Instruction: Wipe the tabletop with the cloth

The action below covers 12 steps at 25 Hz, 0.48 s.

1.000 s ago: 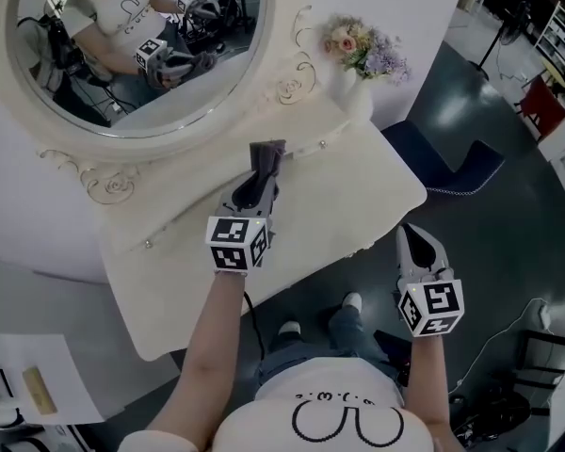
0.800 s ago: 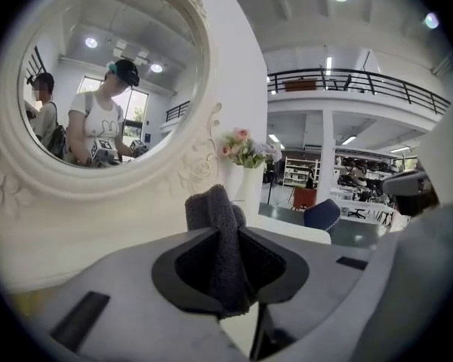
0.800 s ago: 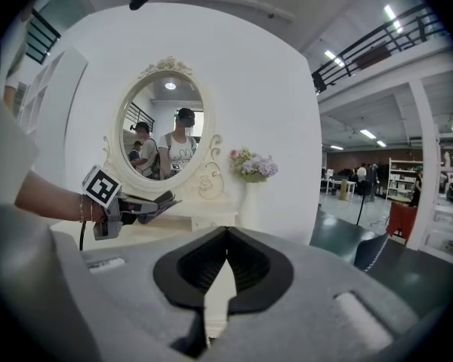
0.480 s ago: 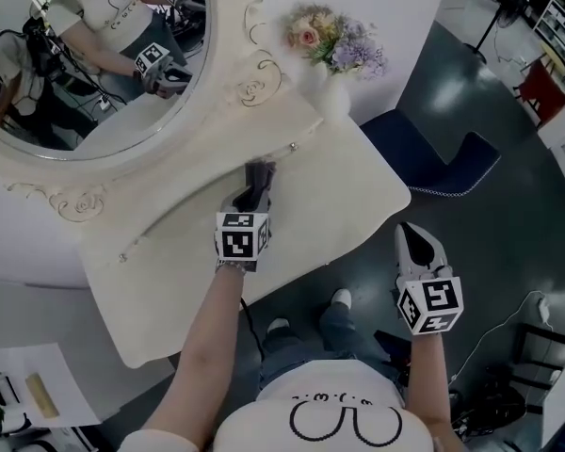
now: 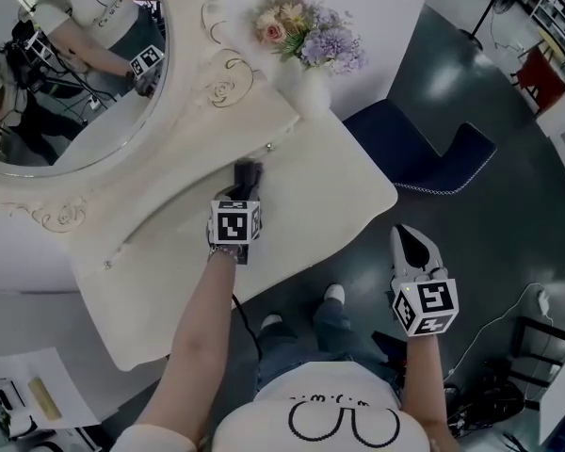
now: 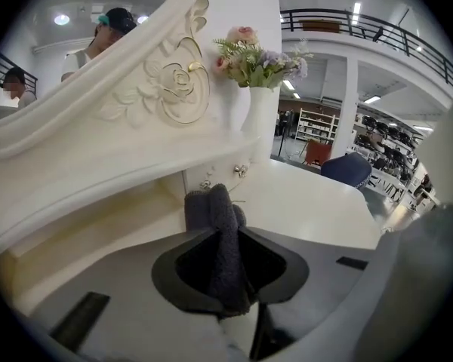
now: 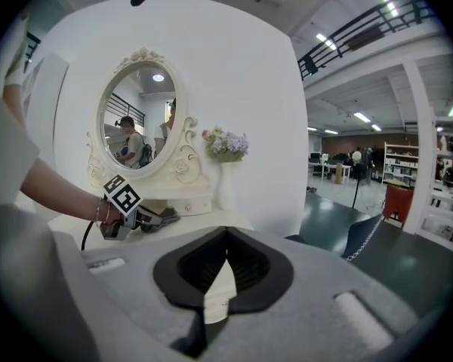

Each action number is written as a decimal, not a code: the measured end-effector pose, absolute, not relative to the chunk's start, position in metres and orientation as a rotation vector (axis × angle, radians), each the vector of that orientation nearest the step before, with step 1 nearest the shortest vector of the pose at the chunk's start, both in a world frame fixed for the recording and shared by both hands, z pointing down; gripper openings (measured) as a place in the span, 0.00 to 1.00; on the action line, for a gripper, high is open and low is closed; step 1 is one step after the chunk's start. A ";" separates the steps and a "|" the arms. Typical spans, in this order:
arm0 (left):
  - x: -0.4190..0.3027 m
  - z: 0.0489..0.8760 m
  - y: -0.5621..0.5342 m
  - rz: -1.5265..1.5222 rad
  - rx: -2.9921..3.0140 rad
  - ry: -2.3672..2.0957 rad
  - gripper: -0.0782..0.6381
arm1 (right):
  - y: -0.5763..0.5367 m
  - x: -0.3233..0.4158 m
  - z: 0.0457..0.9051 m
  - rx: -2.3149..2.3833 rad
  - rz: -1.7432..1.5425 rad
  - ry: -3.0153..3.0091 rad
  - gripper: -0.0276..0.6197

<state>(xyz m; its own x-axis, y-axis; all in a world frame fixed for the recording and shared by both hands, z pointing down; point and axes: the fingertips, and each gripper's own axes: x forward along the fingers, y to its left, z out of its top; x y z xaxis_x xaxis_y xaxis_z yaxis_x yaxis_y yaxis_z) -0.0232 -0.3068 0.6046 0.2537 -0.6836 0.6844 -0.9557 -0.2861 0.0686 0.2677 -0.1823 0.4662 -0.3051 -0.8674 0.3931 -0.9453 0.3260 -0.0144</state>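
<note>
Left gripper view: my left gripper (image 6: 225, 240) pinches a dark cloth (image 6: 215, 210) over the cream tabletop (image 6: 309, 202); my right gripper (image 7: 226, 232) is closed, empty.

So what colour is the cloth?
The cloth is dark grey; the left gripper view shows it best.

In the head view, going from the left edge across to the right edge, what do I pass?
mirror → left gripper shut on the cloth → vase of flowers → right gripper. The blue chair overlaps the right gripper sideways, so it is left out.
</note>
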 end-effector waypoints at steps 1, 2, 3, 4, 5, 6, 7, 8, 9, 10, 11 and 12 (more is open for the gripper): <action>-0.019 0.605 -0.309 0.764 2.056 -1.478 0.22 | -0.182 0.269 0.468 1.623 0.357 -2.283 0.04; -0.015 0.606 -0.310 0.772 2.059 -1.470 0.22 | -0.182 0.269 0.469 1.621 0.363 -2.285 0.04; -0.010 0.606 -0.312 0.780 2.064 -1.460 0.22 | -0.182 0.269 0.471 1.619 0.367 -2.288 0.04; -0.004 0.606 -0.313 0.791 2.074 -1.449 0.22 | -0.182 0.269 0.472 1.617 0.371 -2.291 0.04; 0.002 0.607 -0.314 0.803 2.087 -1.435 0.22 | -0.182 0.270 0.473 1.616 0.375 -2.293 0.04; 0.009 0.607 -0.316 0.819 2.104 -1.419 0.22 | -0.182 0.271 0.474 1.616 0.379 -2.294 0.04; 0.015 0.607 -0.317 0.835 2.122 -1.403 0.22 | -0.181 0.272 0.475 1.616 0.384 -2.294 0.04; 0.021 0.608 -0.317 0.852 2.140 -1.386 0.22 | -0.180 0.274 0.476 1.617 0.387 -2.294 0.04; 0.027 0.608 -0.318 0.867 2.158 -1.368 0.22 | -0.179 0.275 0.477 1.618 0.391 -2.293 0.04; 0.033 0.608 -0.318 0.878 2.174 -1.349 0.22 | -0.178 0.276 0.478 1.620 0.396 -2.292 0.04; 0.040 0.608 -0.317 0.885 2.188 -1.328 0.22 | -0.177 0.278 0.479 1.622 0.401 -2.289 0.04; 0.048 0.608 -0.315 0.889 2.204 -1.306 0.22 | -0.176 0.280 0.480 1.626 0.408 -2.287 0.04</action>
<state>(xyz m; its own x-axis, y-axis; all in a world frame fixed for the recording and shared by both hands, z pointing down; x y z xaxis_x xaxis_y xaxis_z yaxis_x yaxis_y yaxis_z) 0.0478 -0.3154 0.6080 0.3521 -0.6108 0.7092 -0.8839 -0.4661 0.0374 0.2798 -0.1763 0.4798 -0.3115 -0.8601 0.4040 -0.9467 0.3175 -0.0539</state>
